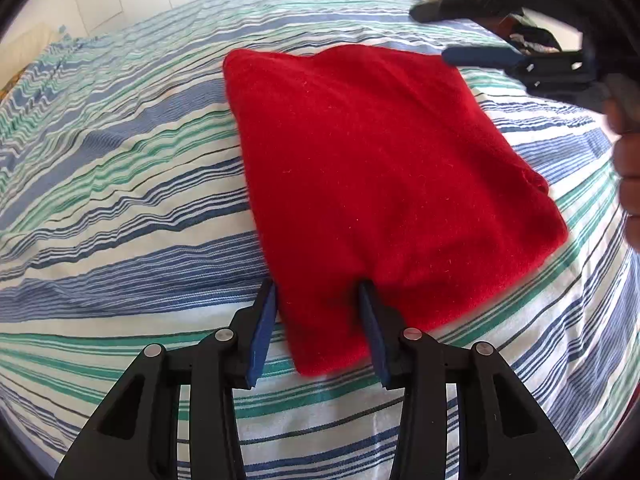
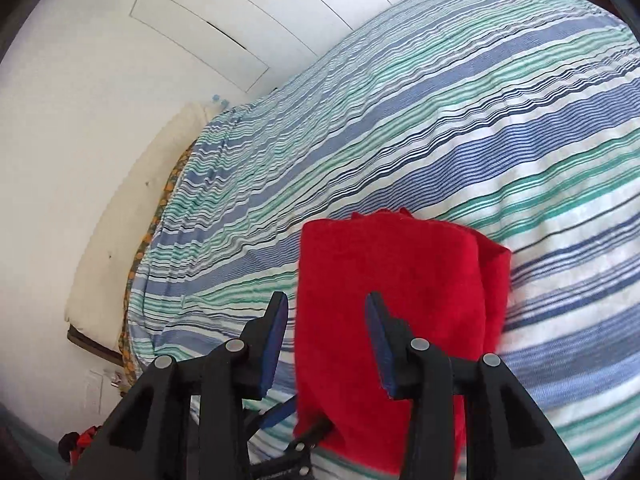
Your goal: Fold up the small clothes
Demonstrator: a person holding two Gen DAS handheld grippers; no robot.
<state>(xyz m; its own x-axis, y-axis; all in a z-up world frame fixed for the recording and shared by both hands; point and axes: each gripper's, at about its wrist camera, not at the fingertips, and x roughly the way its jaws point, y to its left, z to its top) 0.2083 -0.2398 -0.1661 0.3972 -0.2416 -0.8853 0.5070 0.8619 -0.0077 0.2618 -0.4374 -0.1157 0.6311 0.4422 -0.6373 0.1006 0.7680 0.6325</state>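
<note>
A folded red fleece garment (image 1: 384,184) is laid flat on a bedspread of blue, green and white striped cotton (image 1: 120,184), roughly at the middle of the bed. In the left wrist view it is seen as a neat, slightly skewed rectangle, with a small bunched fold protruding at its right edge.

The left gripper (image 1: 318,292), black with blue pads, is placed at the near corner of the garment. Its jaws are partly spread: one blue pad (image 1: 370,320) is set against the red fabric, while the other stands just beside the garment's edge, over the bedspread. Whether the cloth is actually pinched cannot be judged from this view; the pads appear to straddle the corner rather than press on it.

The right gripper (image 2: 326,304) is held above the garment, apart from it, with its jaws partly spread and nothing gripped between them. In the left wrist view it is seen blurred at the upper right, beyond the garment's far corner, with part of a hand (image 1: 628,168) visible at the frame's right edge.

White panelled cupboard doors (image 2: 224,12) are seen behind the bed.
</note>
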